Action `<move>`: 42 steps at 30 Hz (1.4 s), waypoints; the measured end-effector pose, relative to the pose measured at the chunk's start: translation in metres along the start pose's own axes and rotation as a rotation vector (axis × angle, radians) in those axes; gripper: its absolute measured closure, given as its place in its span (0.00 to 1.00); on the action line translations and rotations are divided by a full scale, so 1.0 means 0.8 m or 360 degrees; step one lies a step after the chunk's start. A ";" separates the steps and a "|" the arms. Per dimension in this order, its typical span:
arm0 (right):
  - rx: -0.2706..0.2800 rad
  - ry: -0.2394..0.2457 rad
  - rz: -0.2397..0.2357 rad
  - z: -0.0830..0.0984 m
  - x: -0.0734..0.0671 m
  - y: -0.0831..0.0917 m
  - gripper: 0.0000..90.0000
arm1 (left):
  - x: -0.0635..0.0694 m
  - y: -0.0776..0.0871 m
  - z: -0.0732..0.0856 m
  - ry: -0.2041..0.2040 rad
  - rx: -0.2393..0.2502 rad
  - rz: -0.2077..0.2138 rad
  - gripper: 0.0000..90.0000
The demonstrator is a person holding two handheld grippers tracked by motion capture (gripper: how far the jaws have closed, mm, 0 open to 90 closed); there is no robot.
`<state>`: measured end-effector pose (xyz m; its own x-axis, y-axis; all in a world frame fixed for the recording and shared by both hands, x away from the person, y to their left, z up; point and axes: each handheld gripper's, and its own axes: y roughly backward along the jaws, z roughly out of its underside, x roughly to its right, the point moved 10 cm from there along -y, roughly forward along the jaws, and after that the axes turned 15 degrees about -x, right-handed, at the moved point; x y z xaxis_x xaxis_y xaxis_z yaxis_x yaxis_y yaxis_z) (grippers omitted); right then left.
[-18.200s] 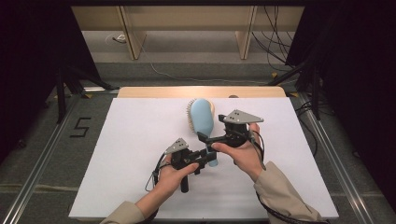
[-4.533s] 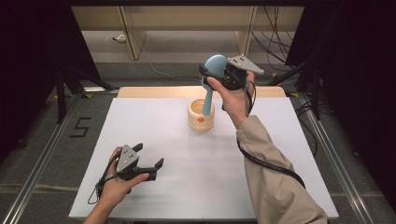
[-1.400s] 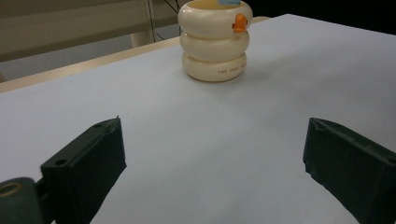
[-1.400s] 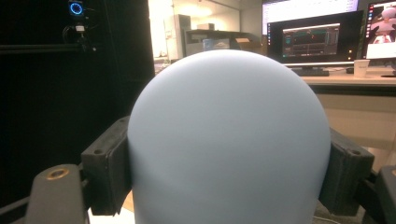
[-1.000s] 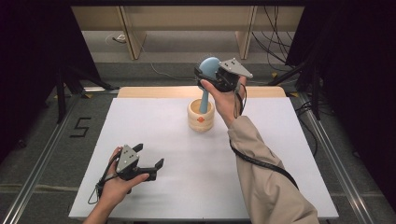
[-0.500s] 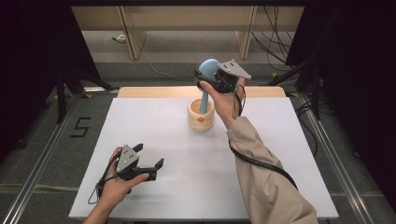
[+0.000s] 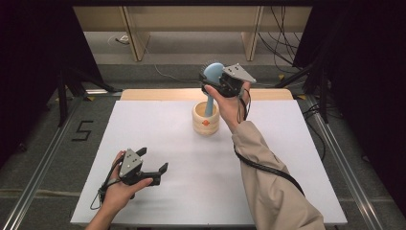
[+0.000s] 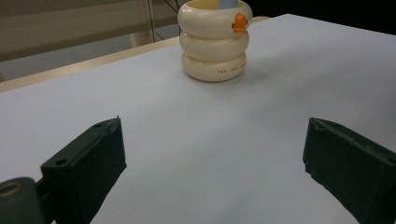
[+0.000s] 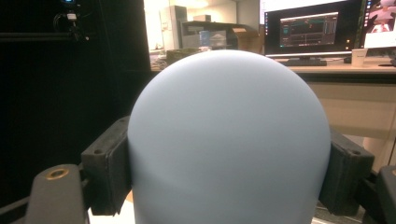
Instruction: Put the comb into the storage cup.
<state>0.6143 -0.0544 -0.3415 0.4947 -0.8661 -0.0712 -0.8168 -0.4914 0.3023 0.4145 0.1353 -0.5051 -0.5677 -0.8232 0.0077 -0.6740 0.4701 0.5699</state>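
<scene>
Since the earliest frame, where both hands held the light blue hairbrush (image 7: 212, 75) low over the middle of the desk (image 7: 287, 158), the brush has gone up to the far side: its handle now stands upright inside a cream ringed holder (image 7: 206, 120) with a small orange mark on its front, and the left hand has drawn back to the near left part of the desk. Over the last second nothing visibly shifts. The right tool (image 7: 221, 86) grips the brush's rounded head from behind, one black jaw pressed against each side of the blue dome (image 9: 229, 140), bristles pointing away from the person. The left tool (image 7: 154, 163) rests low over the white surface with its jaws spread wide and nothing between them; from its own view the holder (image 8: 214, 42) stands well ahead, blue handle (image 8: 228, 3) poking out of its mouth
</scene>
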 end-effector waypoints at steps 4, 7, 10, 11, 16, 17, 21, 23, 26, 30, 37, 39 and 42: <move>0.0000 -0.0001 0.0000 0.001 0.001 -0.001 0.23 | 0.000 0.000 0.000 0.0001 0.0000 -0.0001 0.06; -0.0002 -0.0004 0.0004 0.003 0.001 -0.001 0.23 | 0.000 0.000 0.000 -0.0001 0.0000 0.0000 0.06; -0.0002 -0.0005 0.0010 0.005 0.003 -0.003 0.23 | 0.000 0.000 0.000 -0.0002 -0.0001 0.0000 0.06; -0.0007 -0.0010 0.0009 0.006 0.003 -0.003 0.23 | 0.000 0.000 0.000 -0.0002 0.0000 0.0000 0.06; -0.0014 -0.0015 0.0012 0.009 0.004 -0.005 0.23 | 0.000 0.000 0.000 -0.0003 -0.0001 0.0000 0.06; -0.0011 -0.0013 0.0010 0.009 0.003 -0.005 0.23 | 0.000 0.000 0.000 -0.0004 -0.0002 0.0000 0.06; -0.0013 -0.0019 0.0010 0.010 0.004 -0.006 0.23 | 0.000 0.000 0.000 -0.0005 -0.0001 -0.0001 0.06; -0.0013 -0.0014 0.0015 0.011 0.004 -0.007 0.23 | 0.000 0.000 0.000 -0.0005 -0.0002 -0.0001 0.06; -0.0017 -0.0013 0.0018 0.013 0.005 -0.008 0.23 | 0.000 0.000 0.000 -0.0005 -0.0001 0.0000 0.06; -0.0017 -0.0012 0.0023 0.016 0.005 -0.009 0.23 | 0.000 0.000 0.000 -0.0007 -0.0001 -0.0001 0.06; -0.0025 -0.0010 0.0031 0.021 0.006 -0.012 0.23 | 0.000 -0.001 0.000 -0.0008 -0.0002 -0.0001 0.06; -0.0026 -0.0014 0.0029 0.022 0.006 -0.012 0.23 | 0.000 -0.001 0.000 -0.0008 0.0001 -0.0002 0.06; -0.0025 -0.0013 0.0030 0.024 0.006 -0.012 0.23 | 0.000 -0.001 0.001 -0.0008 -0.0003 -0.0001 0.06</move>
<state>0.6187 -0.0557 -0.3627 0.4768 -0.8760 -0.0728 -0.8212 -0.4734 0.3187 0.4146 0.1349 -0.5060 -0.5696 -0.8219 0.0036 -0.6734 0.4692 0.5713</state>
